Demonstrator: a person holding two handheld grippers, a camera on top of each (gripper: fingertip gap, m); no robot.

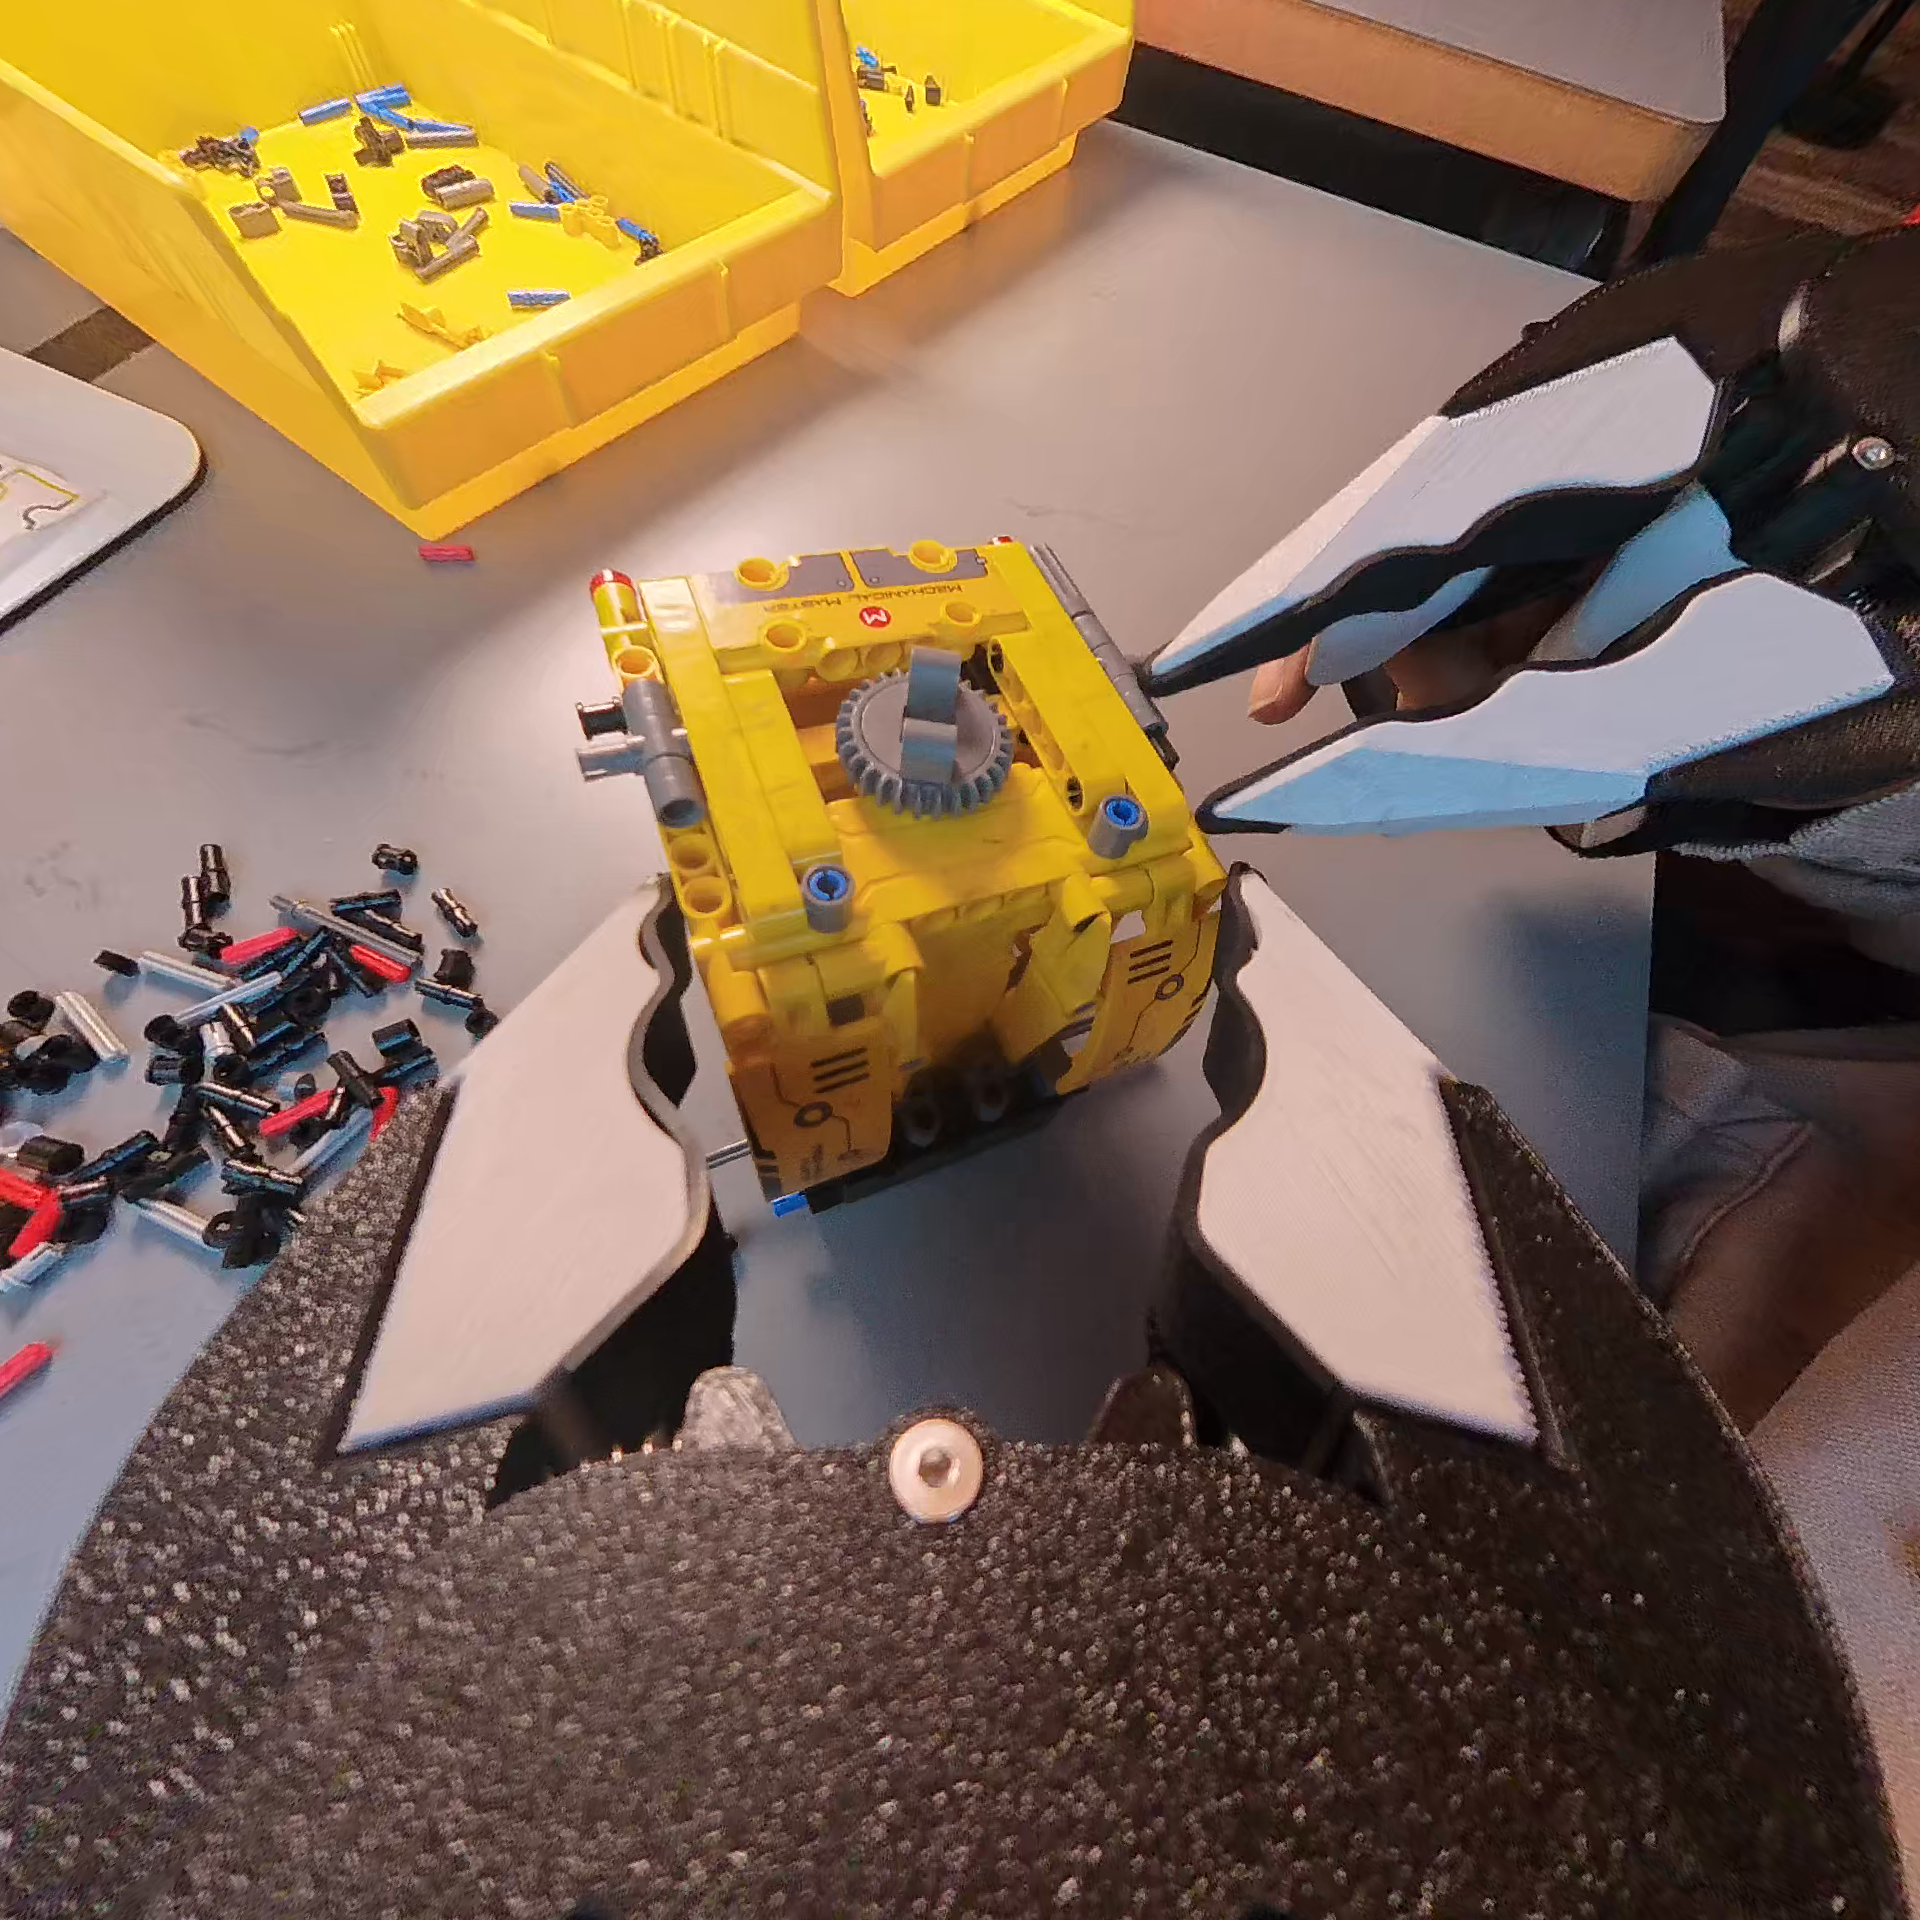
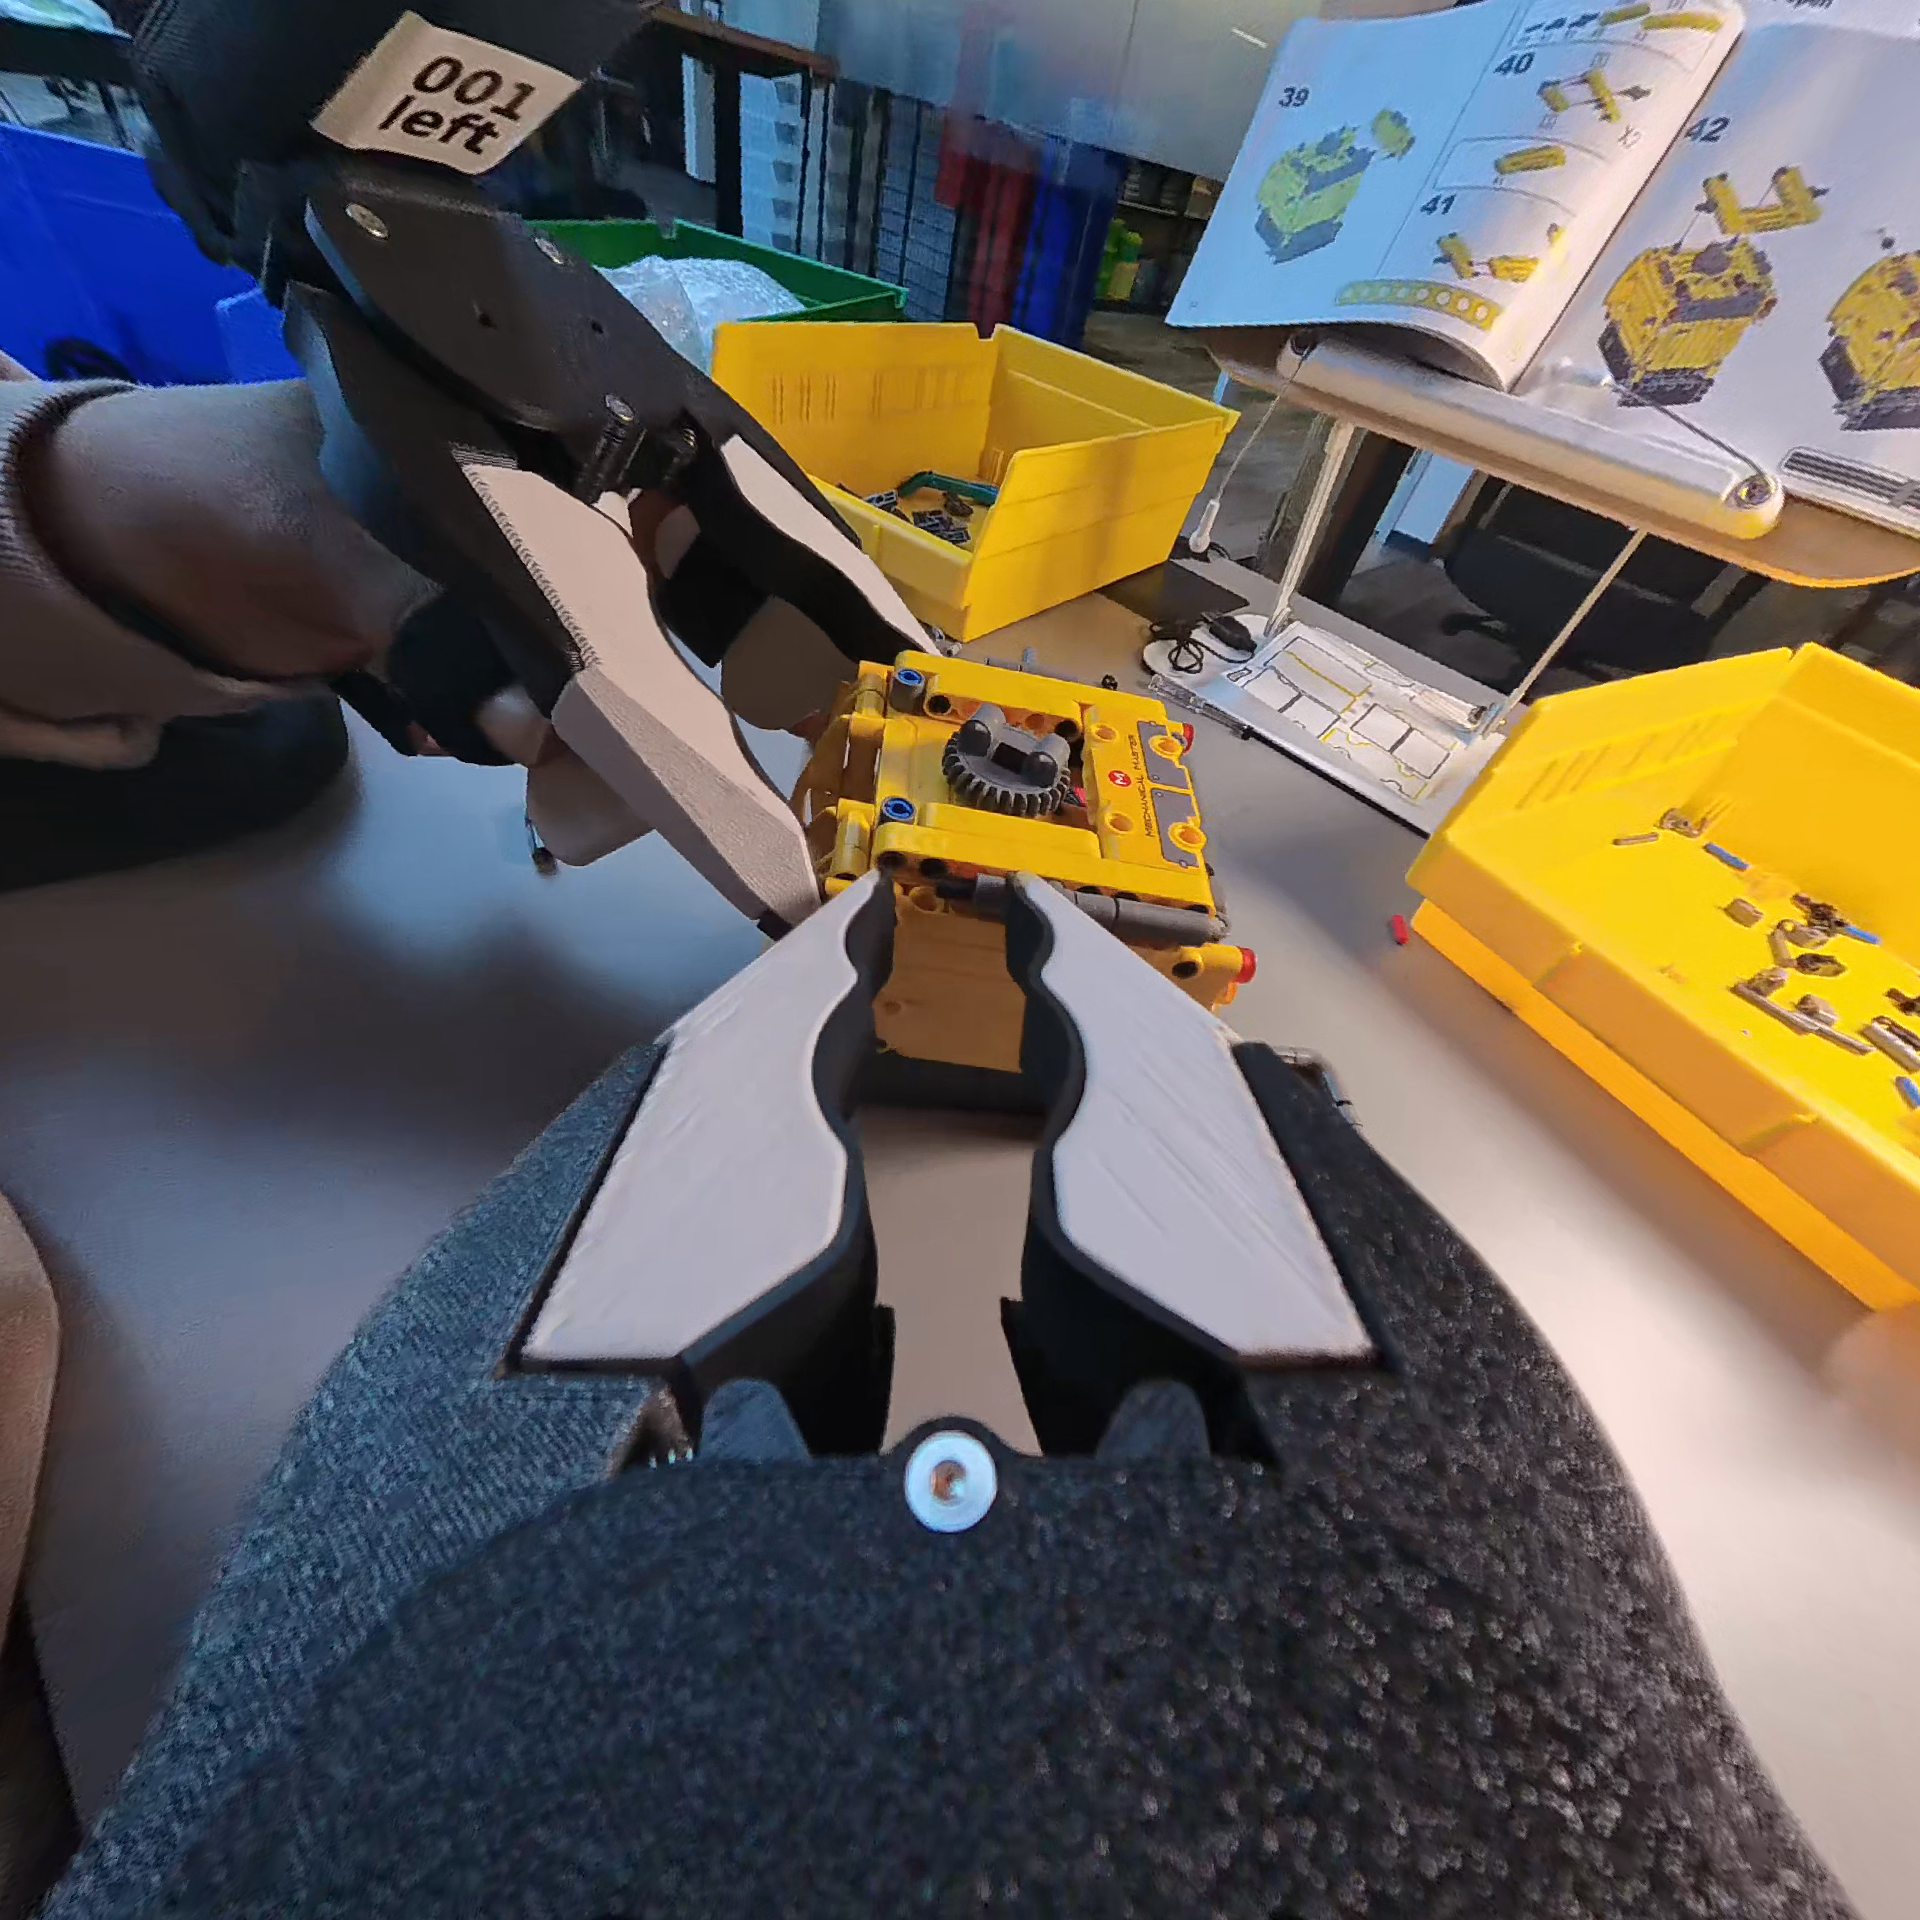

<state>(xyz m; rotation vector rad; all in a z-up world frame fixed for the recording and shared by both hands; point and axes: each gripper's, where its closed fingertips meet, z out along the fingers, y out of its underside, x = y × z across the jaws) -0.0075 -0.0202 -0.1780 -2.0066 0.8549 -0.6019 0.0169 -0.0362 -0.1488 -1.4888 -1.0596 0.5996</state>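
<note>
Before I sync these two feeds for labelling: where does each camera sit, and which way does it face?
Left wrist view: on the left gripper, looking down at the yellow block model between its fingers; right gripper enters from the right, pins to the left.
Right wrist view: on the right gripper, facing the model's side; left gripper, a sleeve and a manual show.
Shared: model, both grippers, yellow bins.

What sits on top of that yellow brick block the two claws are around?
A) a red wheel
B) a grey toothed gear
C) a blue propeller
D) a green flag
B: a grey toothed gear sits in the middle of the yellow block's top face, seen from both wrist views.
</note>
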